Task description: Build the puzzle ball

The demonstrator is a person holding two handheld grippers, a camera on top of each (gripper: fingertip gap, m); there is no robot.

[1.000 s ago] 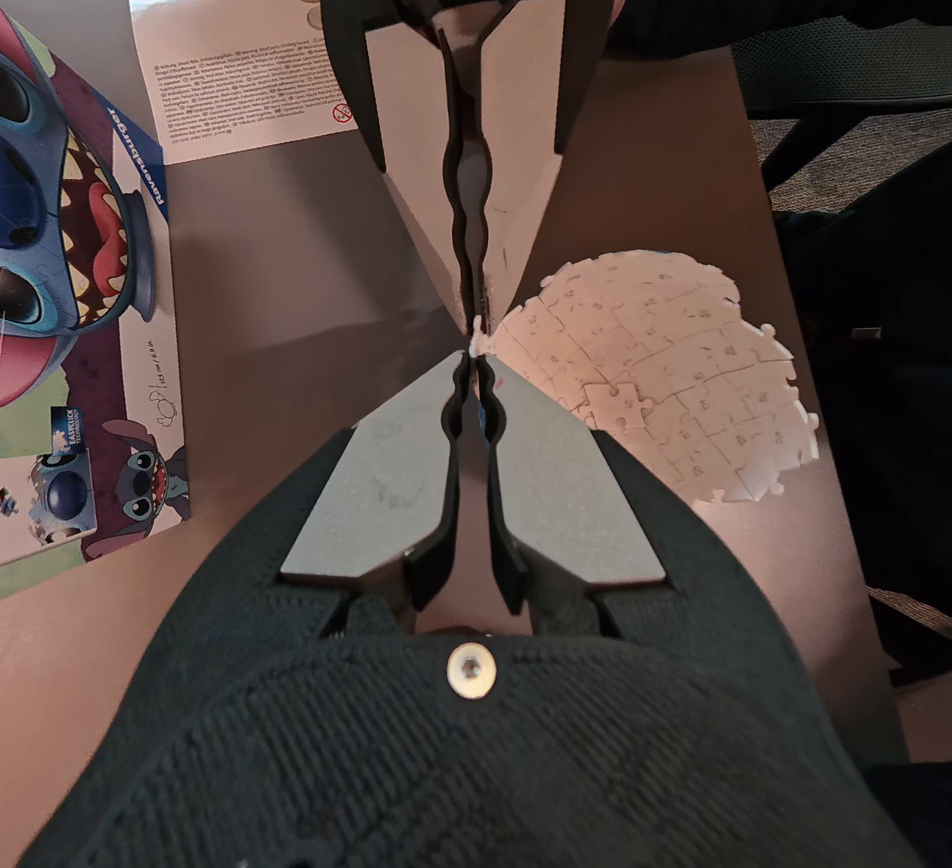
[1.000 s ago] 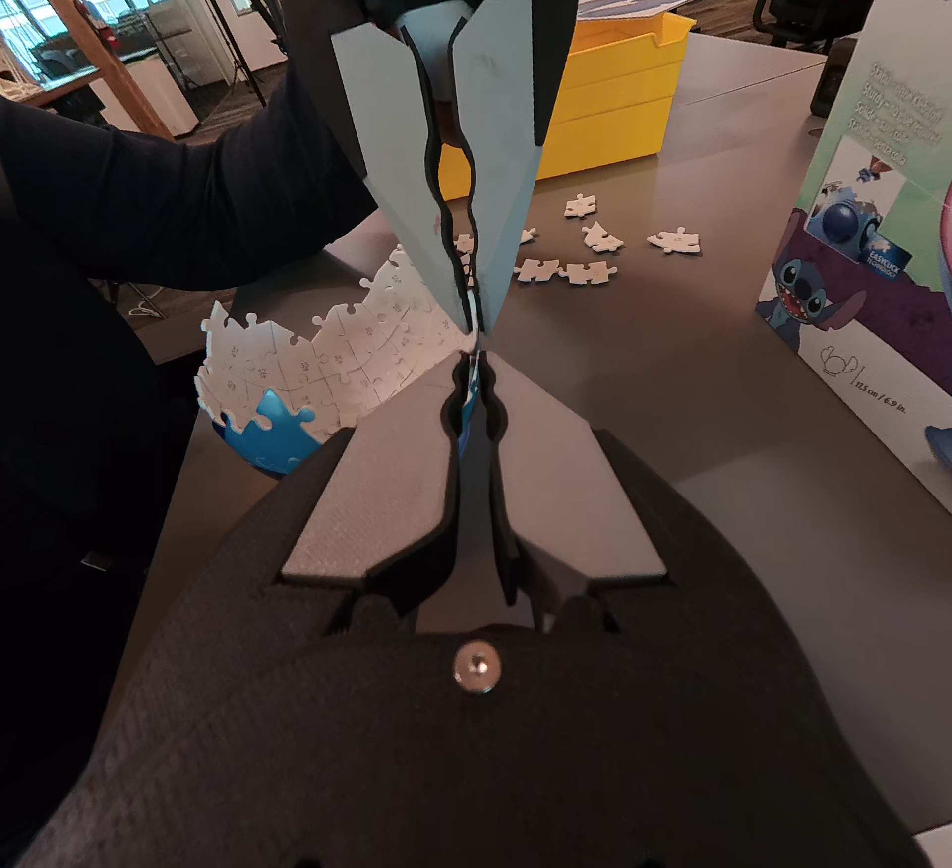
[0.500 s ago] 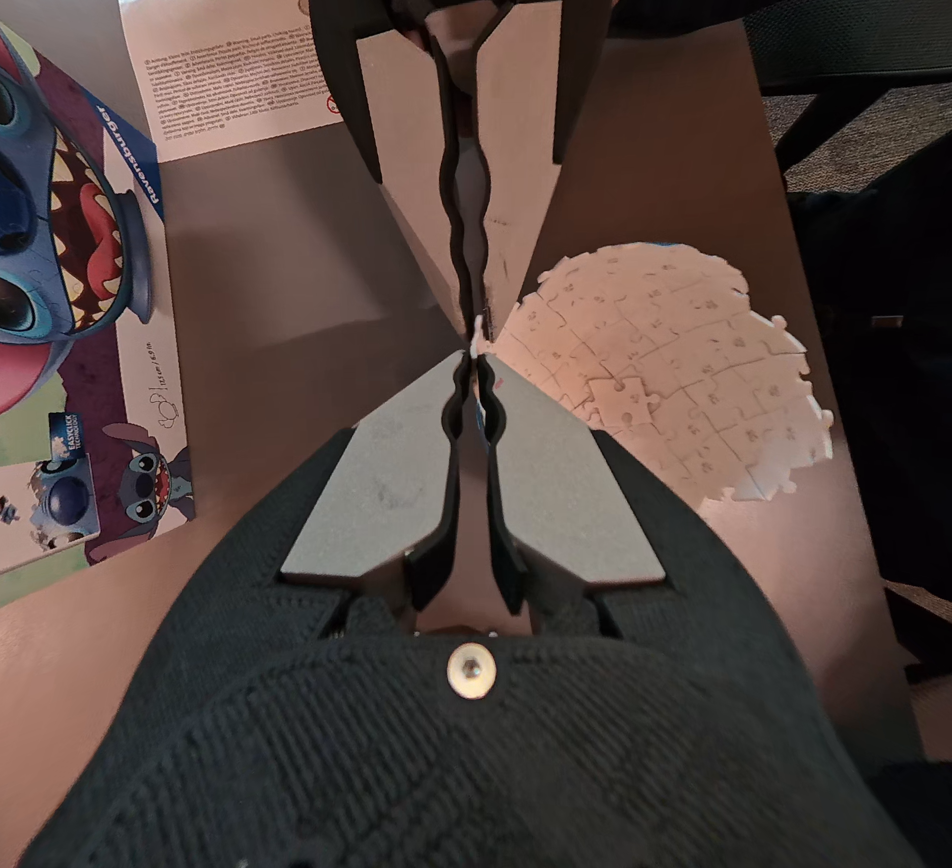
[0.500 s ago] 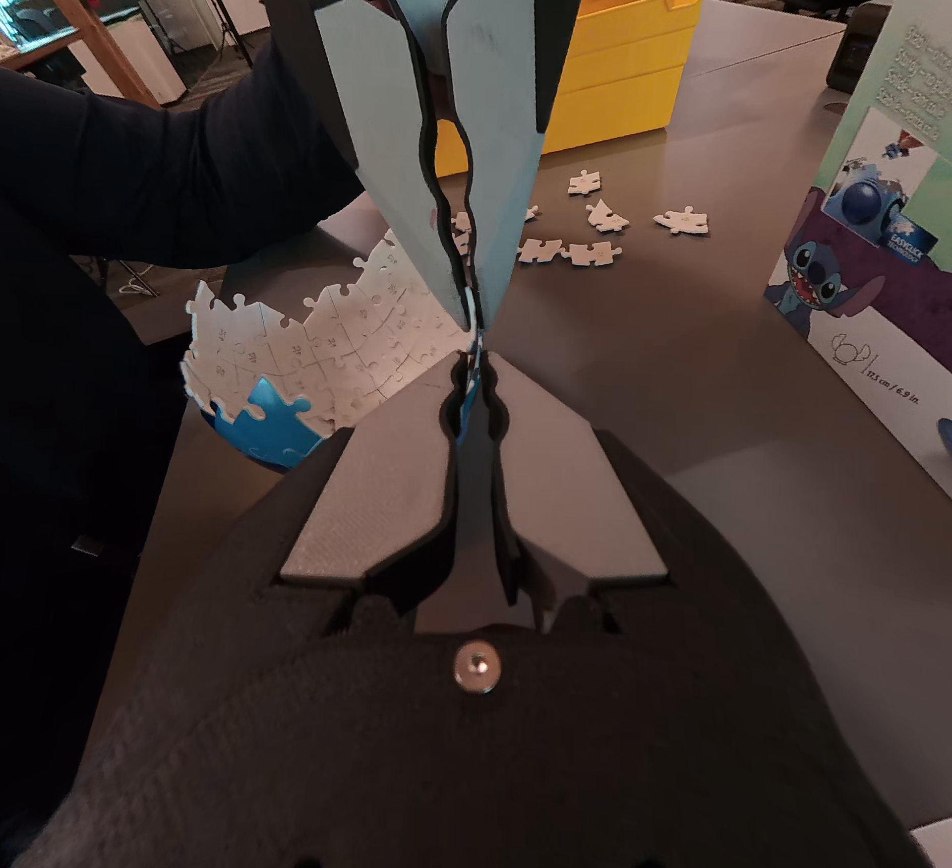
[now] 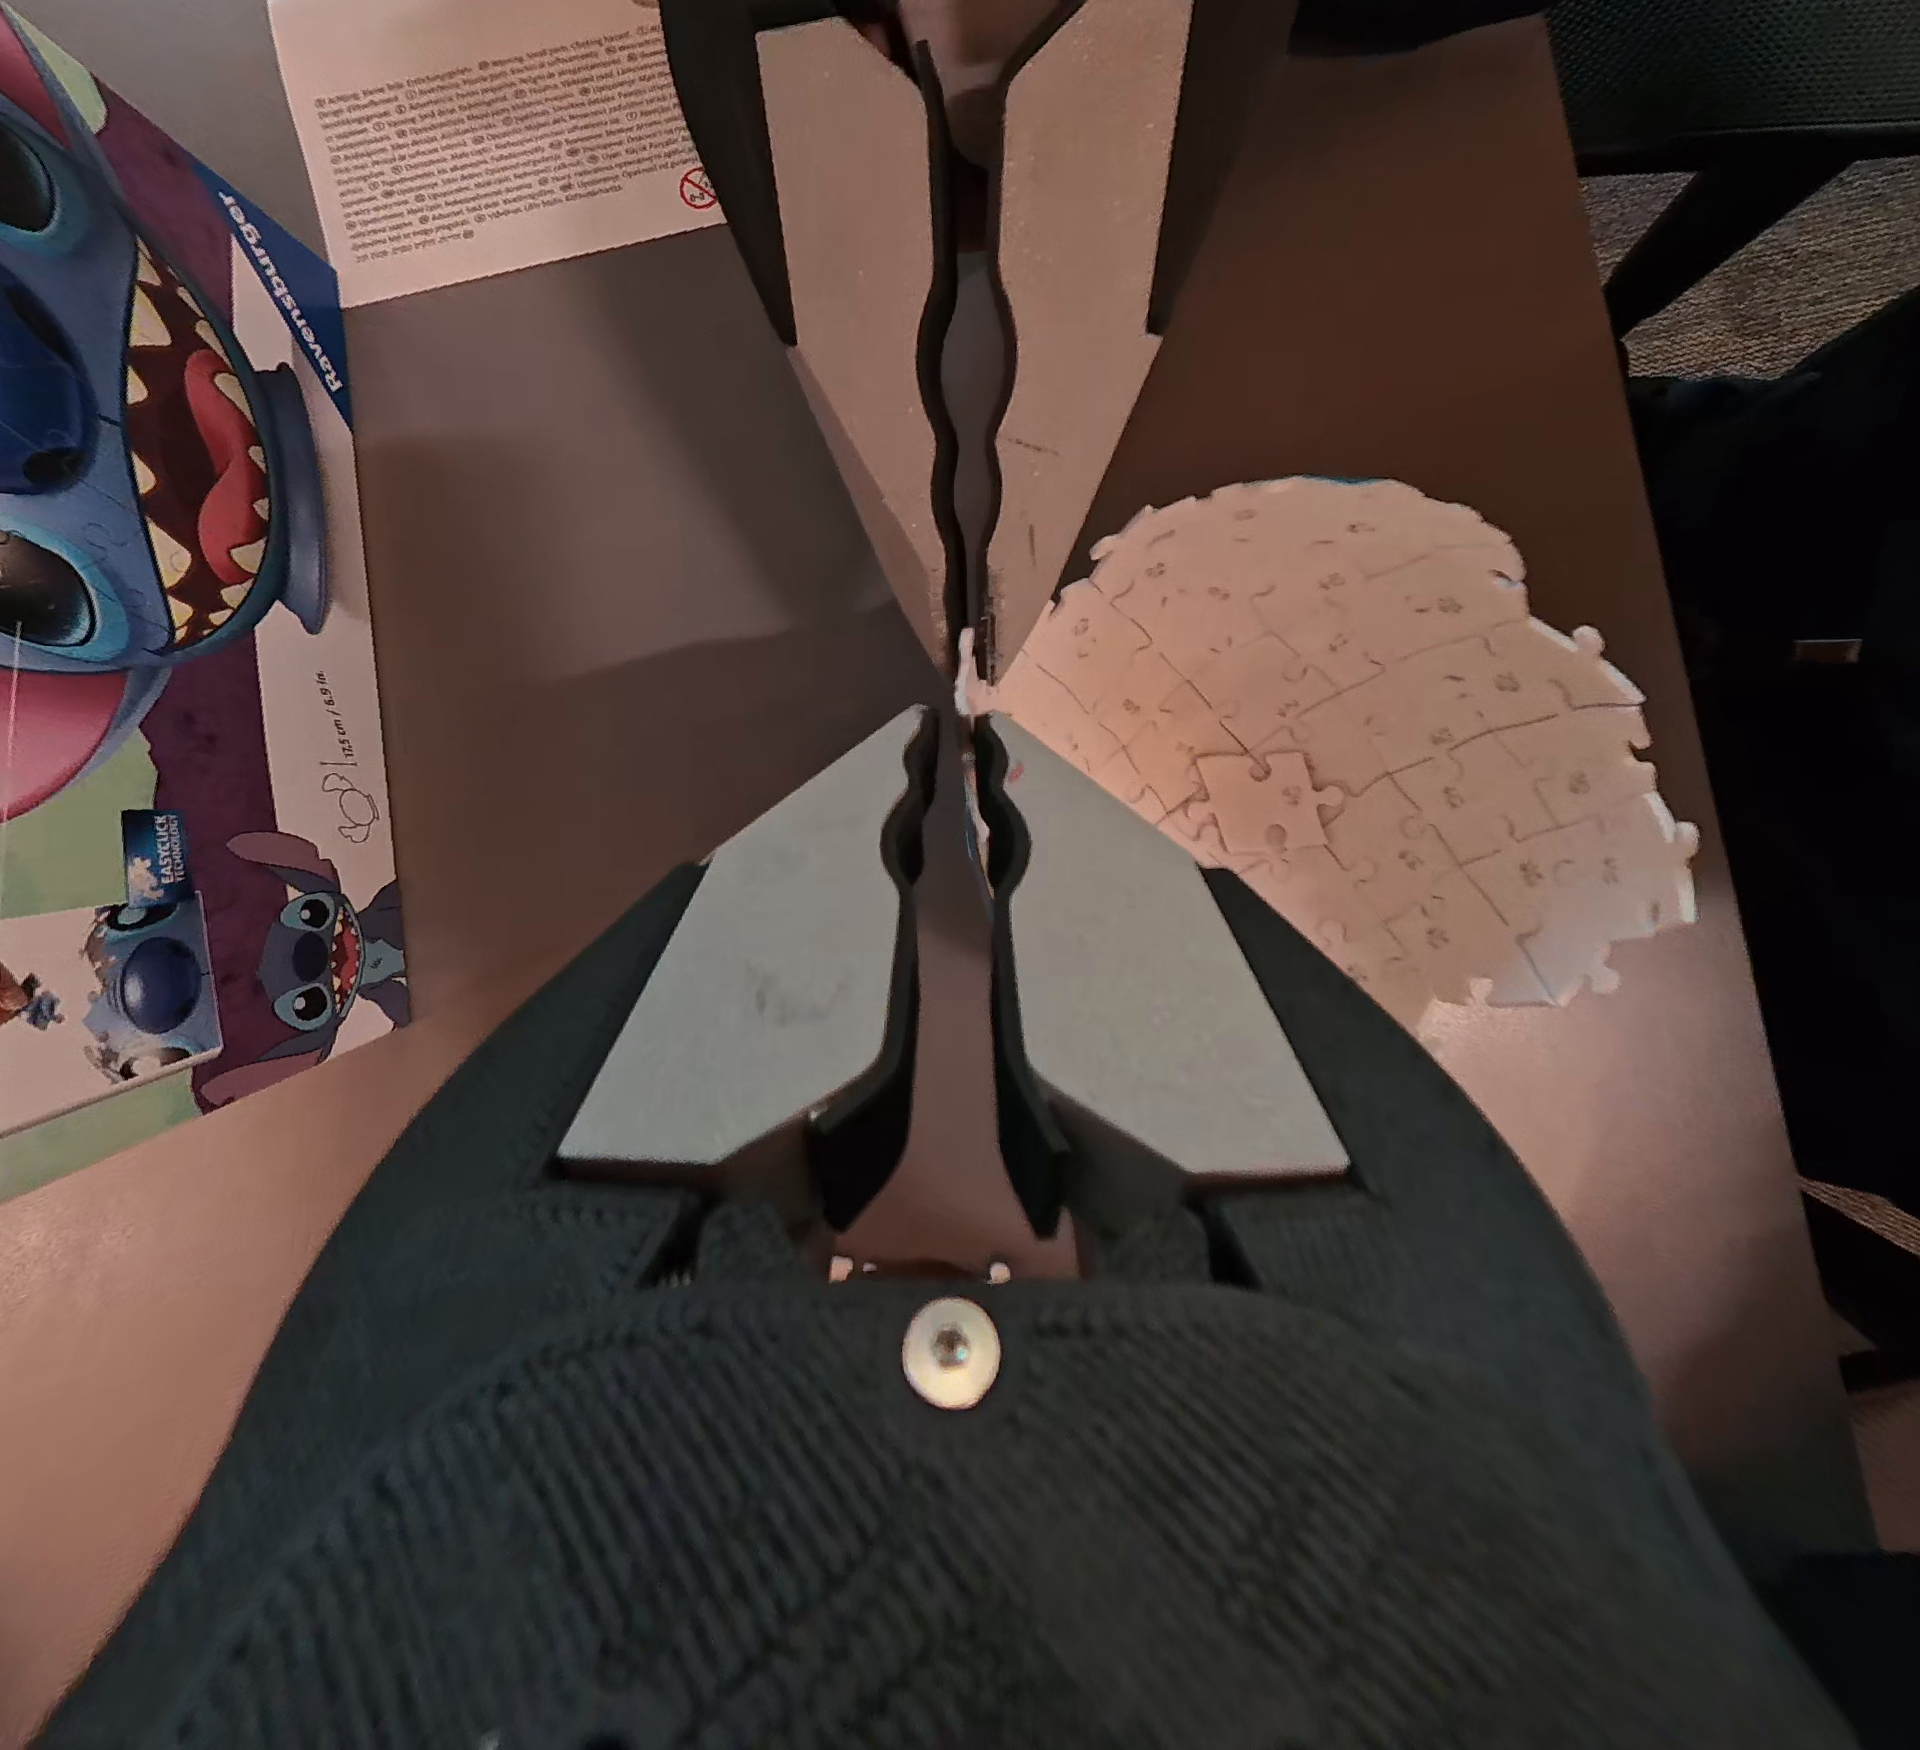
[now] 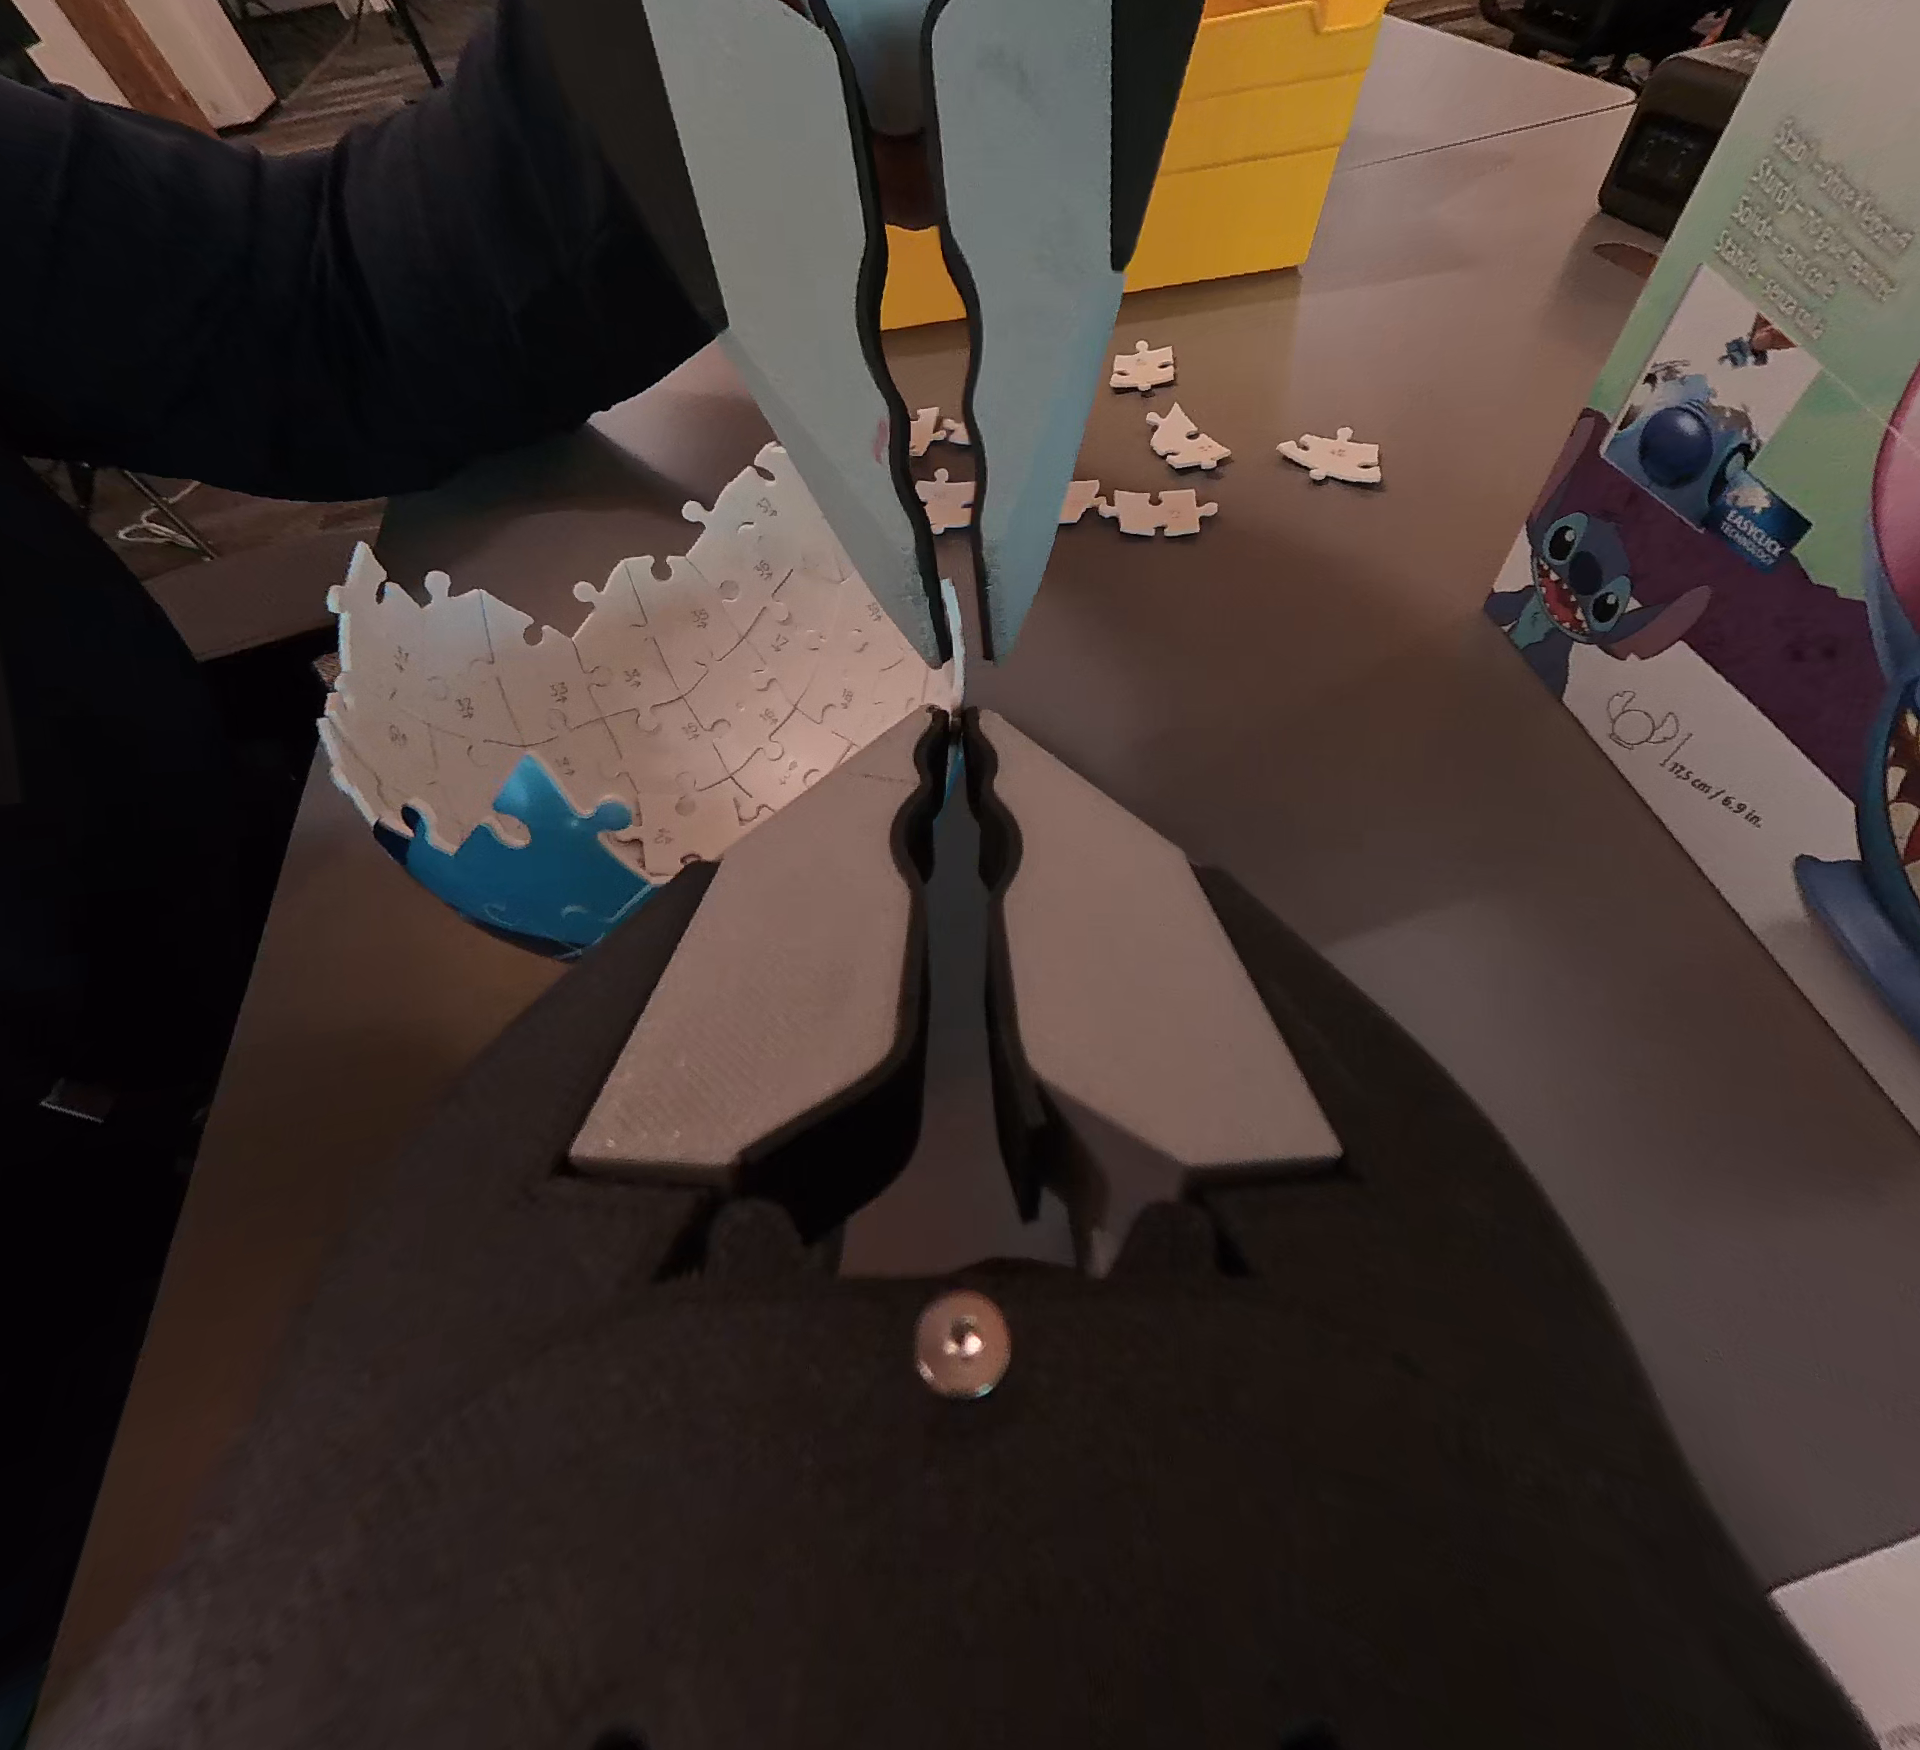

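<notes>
The half-built puzzle ball shell is a white bowl of joined pieces, blue on the outside, and lies tilted by the table's edge. My left gripper is shut on the shell's rim, with a blue sliver between its fingers. My right gripper is shut on the same stretch of rim from the opposite side. The two grippers meet tip to tip. The right gripper comes in from the top of the left wrist view, and the left gripper from the top of the right wrist view.
The puzzle box stands to one side and also shows in the right wrist view. An instruction sheet lies beyond it. Several loose white pieces lie before a yellow bin. A dark sleeve reaches over the table's edge.
Both grippers stay shut tip to tip on the rim. The shell and both grippers have shifted only slightly over the table.
</notes>
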